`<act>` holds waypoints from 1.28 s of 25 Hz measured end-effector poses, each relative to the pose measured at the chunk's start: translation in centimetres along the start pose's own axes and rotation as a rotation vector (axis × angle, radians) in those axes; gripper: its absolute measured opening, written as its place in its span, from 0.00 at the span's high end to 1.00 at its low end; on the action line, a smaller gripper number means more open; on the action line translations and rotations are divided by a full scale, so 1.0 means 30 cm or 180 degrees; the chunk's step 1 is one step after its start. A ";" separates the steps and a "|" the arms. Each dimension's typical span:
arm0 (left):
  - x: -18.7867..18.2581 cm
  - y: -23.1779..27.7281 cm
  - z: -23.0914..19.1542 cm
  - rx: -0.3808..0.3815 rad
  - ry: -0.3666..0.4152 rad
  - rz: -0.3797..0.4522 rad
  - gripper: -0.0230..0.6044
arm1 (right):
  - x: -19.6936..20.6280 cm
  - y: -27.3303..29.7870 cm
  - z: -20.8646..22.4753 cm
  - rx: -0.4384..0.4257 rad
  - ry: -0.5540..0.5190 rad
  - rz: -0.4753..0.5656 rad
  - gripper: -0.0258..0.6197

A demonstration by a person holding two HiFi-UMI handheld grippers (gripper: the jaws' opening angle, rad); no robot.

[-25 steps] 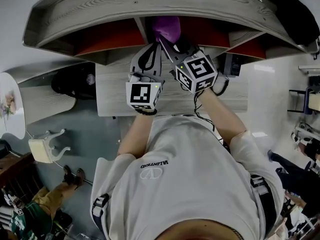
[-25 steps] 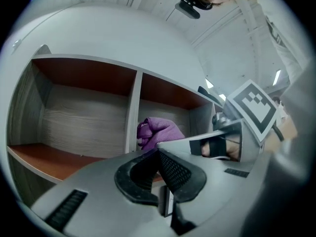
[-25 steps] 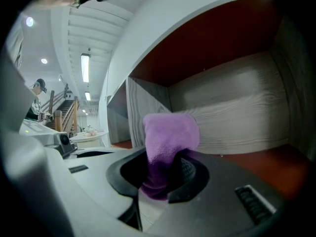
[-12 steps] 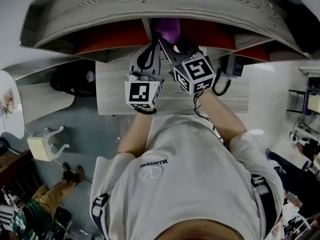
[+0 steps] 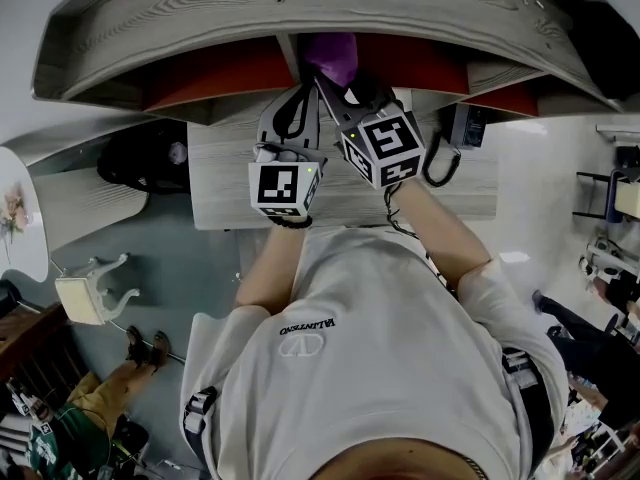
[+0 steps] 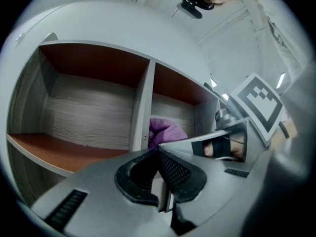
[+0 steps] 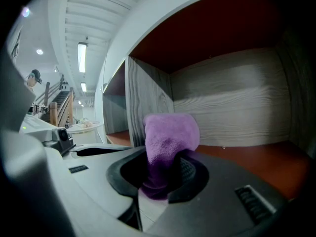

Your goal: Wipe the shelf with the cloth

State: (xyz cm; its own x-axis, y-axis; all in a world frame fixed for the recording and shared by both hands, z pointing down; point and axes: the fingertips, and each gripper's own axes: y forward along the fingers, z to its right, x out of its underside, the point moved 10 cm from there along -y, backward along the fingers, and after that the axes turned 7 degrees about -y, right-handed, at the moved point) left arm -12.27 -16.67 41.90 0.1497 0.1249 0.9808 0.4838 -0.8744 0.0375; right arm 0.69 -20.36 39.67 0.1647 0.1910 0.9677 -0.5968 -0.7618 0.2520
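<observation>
- The right gripper (image 7: 160, 174) is seen clamped on a purple cloth (image 7: 170, 137); the jaws are kept slightly apart by the wad of fabric pinched between them.
- The left gripper (image 6: 159, 154) is seen with its jaws brought together and nothing between them. It is held just left of the right gripper, in front of the vertical divider (image 6: 143, 107).
- The cloth is a soft, fuzzy terry fabric, bunched into a thick fold with a rounded top. Its lower part is darkened in shadow inside the jaws.
- The cloth's long axis is laid in line with the jaws, and its free folded end is pointed away from the person, toward the far back wall (image 7: 232, 107) of the shelf (image 5: 300, 8).
- In the head view the cloth (image 5: 333, 56) is found at the mouth of a compartment, just right of the divider and beyond the right gripper (image 5: 340, 86).
- Contact between cloth and shelf cannot be judged.
- The divider's edge (image 7: 143, 98) is met close on the cloth's left. To the right, the red-brown compartment floor (image 7: 256, 162) is left open as far as the side wall.
- A grey wood-grain desk (image 5: 220, 178) is seen under both grippers, near the person, with the left gripper (image 5: 297, 103) over it.
</observation>
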 end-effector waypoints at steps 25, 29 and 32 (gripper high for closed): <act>0.009 0.075 0.149 0.0340 0.0048 -0.0069 0.96 | 0.067 -0.157 0.165 0.0467 0.0217 -0.0046 0.83; 0.015 0.095 0.182 0.0407 0.0054 -0.0087 0.96 | 0.079 -0.197 0.197 0.0567 0.0252 -0.0037 0.83; 0.013 0.112 0.218 0.0468 0.0053 -0.0096 0.96 | 0.083 -0.235 0.224 0.0637 0.0267 -0.0034 0.83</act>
State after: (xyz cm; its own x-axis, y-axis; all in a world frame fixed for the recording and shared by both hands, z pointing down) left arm -4.93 -16.50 41.15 0.1194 0.1412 0.9828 0.6093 -0.7920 0.0398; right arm 10.58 -18.67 40.21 0.0992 0.2442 0.9646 -0.4263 -0.8655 0.2630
